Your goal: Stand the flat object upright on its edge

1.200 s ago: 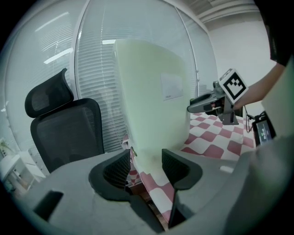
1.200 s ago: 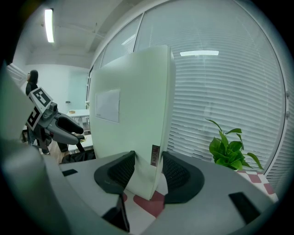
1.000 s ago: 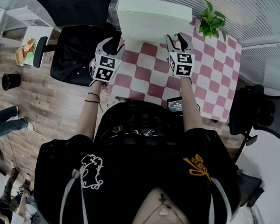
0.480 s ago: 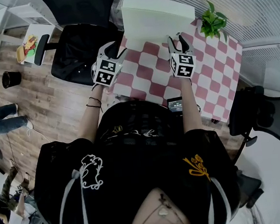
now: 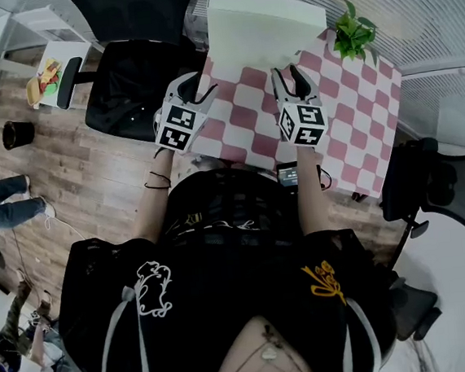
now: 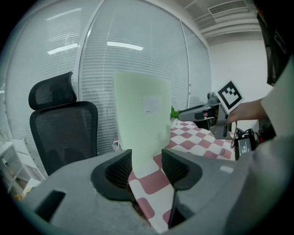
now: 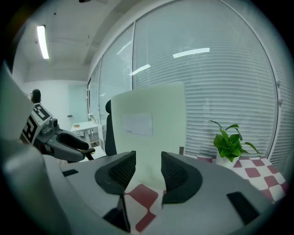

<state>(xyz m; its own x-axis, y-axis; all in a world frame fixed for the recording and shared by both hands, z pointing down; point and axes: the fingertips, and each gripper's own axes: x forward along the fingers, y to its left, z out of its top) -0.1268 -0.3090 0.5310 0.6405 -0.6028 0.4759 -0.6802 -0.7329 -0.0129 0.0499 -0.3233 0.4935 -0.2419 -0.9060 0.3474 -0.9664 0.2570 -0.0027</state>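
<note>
We judge the upright pale panel [image 5: 262,27] stiff, light, tippy; grip its side edges. Left gripper [image 5: 193,82] apart, empty; right gripper [image 5: 289,73] closing, empty.

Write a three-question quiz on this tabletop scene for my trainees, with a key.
1. True or false: the pale board lies flat on the checked table.
2. What stands at the table's far right corner? A) plant B) mug C) lamp
3. Is the left gripper holding the board?
Key: 1 false, it stands on edge; 2 A; 3 no, its jaws are apart, off the board.
</note>
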